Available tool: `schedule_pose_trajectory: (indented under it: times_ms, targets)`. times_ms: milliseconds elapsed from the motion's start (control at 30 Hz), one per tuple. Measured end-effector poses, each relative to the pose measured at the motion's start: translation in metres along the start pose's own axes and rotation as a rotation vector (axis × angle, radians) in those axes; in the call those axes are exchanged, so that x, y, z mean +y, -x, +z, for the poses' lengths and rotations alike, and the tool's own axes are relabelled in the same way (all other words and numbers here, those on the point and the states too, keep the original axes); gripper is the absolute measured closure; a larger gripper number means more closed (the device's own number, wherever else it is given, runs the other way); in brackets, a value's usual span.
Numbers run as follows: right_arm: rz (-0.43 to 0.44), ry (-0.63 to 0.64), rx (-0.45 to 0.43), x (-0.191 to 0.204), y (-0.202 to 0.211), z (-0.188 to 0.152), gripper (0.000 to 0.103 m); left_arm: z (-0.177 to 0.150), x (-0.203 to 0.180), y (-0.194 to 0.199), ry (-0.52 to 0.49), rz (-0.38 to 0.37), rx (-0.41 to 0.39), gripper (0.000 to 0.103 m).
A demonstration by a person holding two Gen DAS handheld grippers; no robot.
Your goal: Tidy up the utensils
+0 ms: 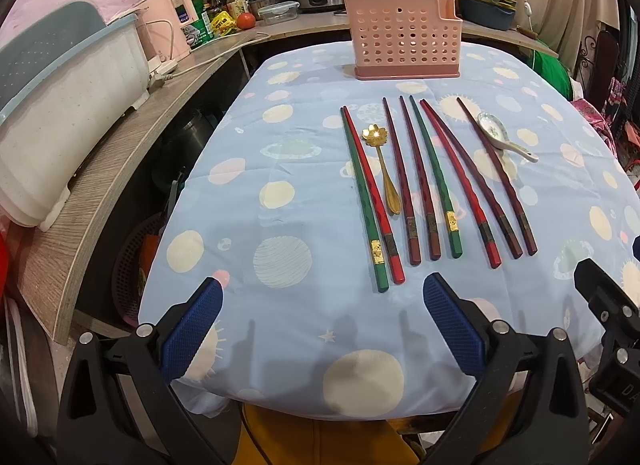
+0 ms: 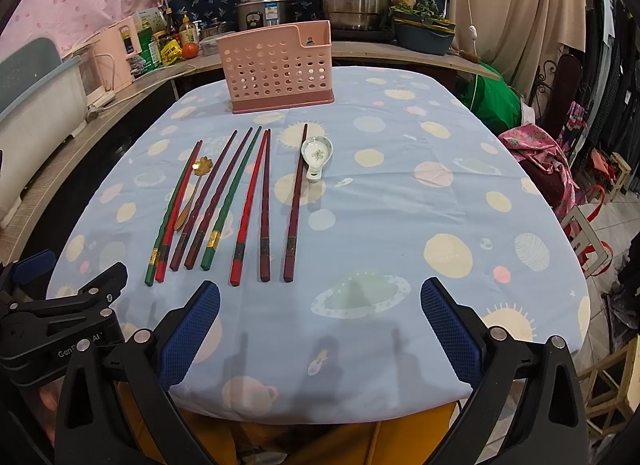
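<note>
Both spread wide and empty, the left hand-held gripper (image 1: 322, 317) and right hand-held gripper (image 2: 320, 317) hover at six o'clock, chopsticks (image 1: 432, 181) fanned handle-ends toward them for easy picking, pink perforated utensil holder (image 1: 402, 35) waiting at twelve on the worktop (image 1: 280, 305).

Eight chopsticks (image 1: 424, 181) lying side by side, green, red and dark maroon, tips toward pink perforated holder (image 1: 404, 35) standing upright beyond. Gold flower spoon (image 1: 382, 167) lying among them; white ceramic spoon (image 1: 502, 135) sitting at right.
</note>
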State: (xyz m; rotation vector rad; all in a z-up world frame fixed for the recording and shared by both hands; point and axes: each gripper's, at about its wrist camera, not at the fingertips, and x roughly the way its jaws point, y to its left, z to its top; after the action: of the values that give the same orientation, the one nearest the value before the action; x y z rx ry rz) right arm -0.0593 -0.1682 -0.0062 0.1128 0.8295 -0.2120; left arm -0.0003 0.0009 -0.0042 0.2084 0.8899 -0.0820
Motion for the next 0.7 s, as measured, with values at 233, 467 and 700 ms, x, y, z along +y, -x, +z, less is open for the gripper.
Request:
schedule_pose_trajectory:
  times_ms: [233, 467, 700]
  targets:
    - [0.000, -0.001, 0.001, -0.0001, -0.0002, 0.0002, 0.007, -0.0003, -0.0006, -0.0005, -0.001, -0.001, 0.002, 0.007]
    - [0.000, -0.001, 0.000, -0.0002, -0.0003, 0.0002, 0.007, -0.0011, -0.0001, -0.0029, 0.004, -0.007, 0.012, 0.007]
    - [0.001, -0.001, 0.001, -0.0005, -0.0003, -0.0001, 0.007, -0.0010, 0.0010, -0.0033, 0.005, -0.009, 0.018, 0.007]
